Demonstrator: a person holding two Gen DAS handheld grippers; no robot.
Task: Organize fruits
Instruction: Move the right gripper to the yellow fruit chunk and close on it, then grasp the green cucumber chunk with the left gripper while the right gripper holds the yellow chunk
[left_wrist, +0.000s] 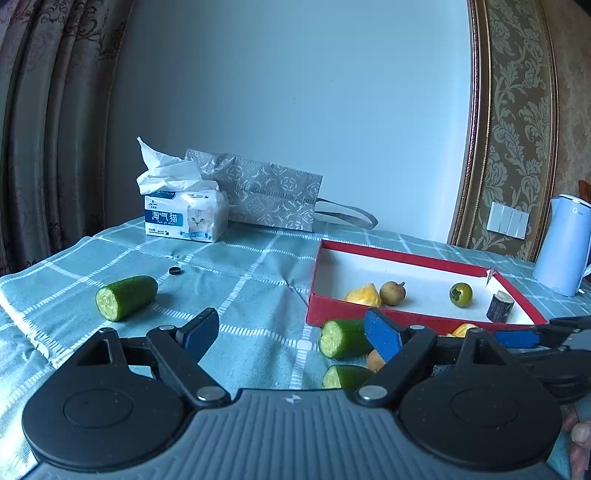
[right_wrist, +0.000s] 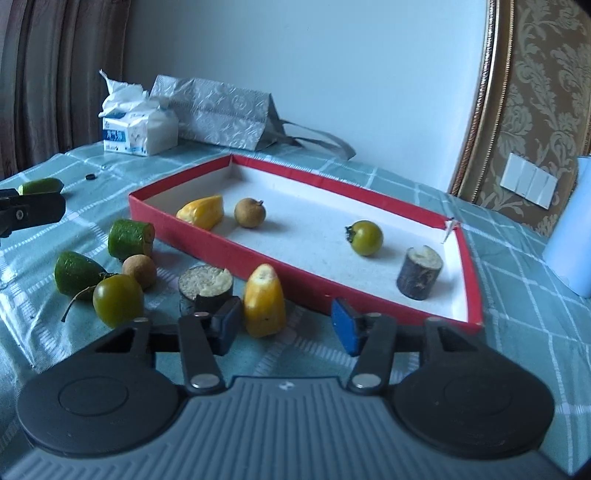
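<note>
So I've got the red tray (right_wrist: 207, 243) sitting on the checkered table (left_wrist: 258, 280), and I'll use it as my reference for everything. Inside it: a yellow fruit piece (right_wrist: 202, 211) and a brown longan (right_wrist: 250, 212) toward its left end, a green tomato (right_wrist: 365, 237) and a dark sugarcane stub (right_wrist: 419, 272) toward its right end.

Just outside the tray's near wall there's a loose pile: a second yellow piece (right_wrist: 264, 301) standing upright, another sugarcane stub (right_wrist: 205, 288), a green tomato with a stem (right_wrist: 117, 300), a second longan (right_wrist: 139, 270), and two cucumber chunks (right_wrist: 130, 239). One more cucumber chunk (left_wrist: 125, 297) lies well off to the tray's left, alone on the cloth.

My right gripper (right_wrist: 286, 325) sits in front of that near wall, jaws partway apart with the upright yellow piece between them, nearer the left pad; I don't see the pads pressing on it. My left gripper (left_wrist: 291, 334) hovers left of the tray with its jaws wide and nothing held.

Behind the tray's far wall are a tissue pack (left_wrist: 184, 218) and a grey patterned bag (left_wrist: 266, 195); a white kettle (left_wrist: 563, 243) stands past its right end.
</note>
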